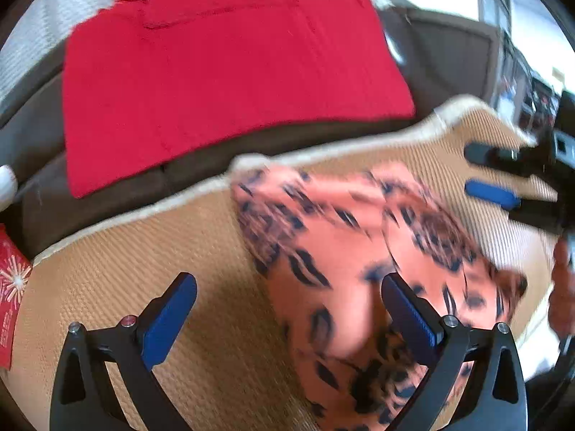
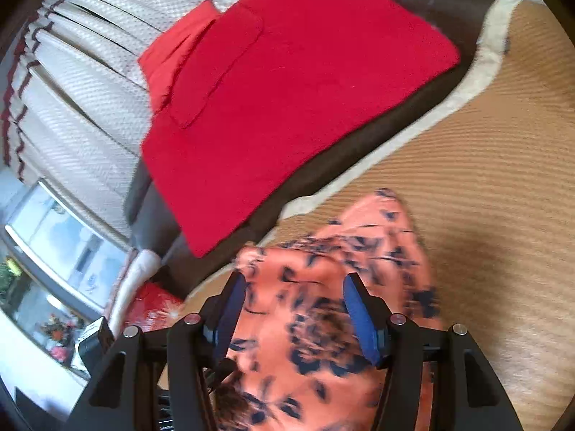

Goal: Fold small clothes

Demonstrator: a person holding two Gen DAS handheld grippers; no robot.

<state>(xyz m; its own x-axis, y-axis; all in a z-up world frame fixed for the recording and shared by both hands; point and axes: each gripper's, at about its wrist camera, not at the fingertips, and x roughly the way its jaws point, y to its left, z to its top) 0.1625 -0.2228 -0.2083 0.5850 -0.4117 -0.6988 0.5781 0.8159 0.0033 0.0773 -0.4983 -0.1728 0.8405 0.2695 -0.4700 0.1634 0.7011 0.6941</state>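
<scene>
An orange cloth with dark leopard-like marks (image 1: 345,251) lies crumpled on a tan woven mat (image 1: 143,251). My left gripper (image 1: 289,287) stands open just above it; its right finger is over the cloth and its left finger over bare mat. In the right wrist view the same cloth (image 2: 323,323) spreads under and between the fingers of my right gripper (image 2: 294,287), whose pads stand apart and do not press on it. The left wrist view shows the right gripper (image 1: 488,174) at the mat's far right, open with only mat showing between its fingers.
A folded red garment (image 1: 222,82) (image 2: 287,107) lies on the dark brown sofa seat (image 1: 449,54) beyond the mat's pale border (image 1: 323,151). A red card with a firework print (image 1: 10,287) sits at the left edge. White curtains (image 2: 82,89) hang behind. A hand (image 1: 560,287) shows at the right.
</scene>
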